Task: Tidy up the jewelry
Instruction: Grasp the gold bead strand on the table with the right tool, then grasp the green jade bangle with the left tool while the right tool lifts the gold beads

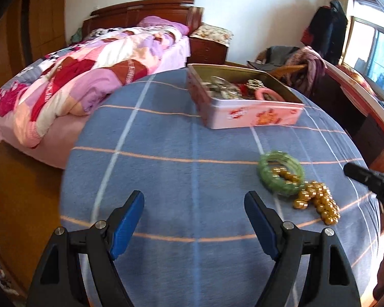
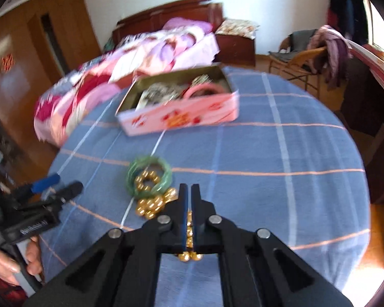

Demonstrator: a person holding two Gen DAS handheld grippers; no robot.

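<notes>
Glossy gold beads [image 1: 317, 202], matt cloth [image 1: 192, 140]

Motion blur smears the right wrist view, softening the pink tin [image 2: 181, 117] and the tangle inside it beyond telling piece from piece. The right gripper [image 2: 189, 192] covers part of the gold bead string [image 2: 153, 203]; only a few beads peek through between its closed fingers. In the left wrist view, the green bangles [image 1: 281, 175] blur, and the frame's edge cuts off the right gripper.
</notes>
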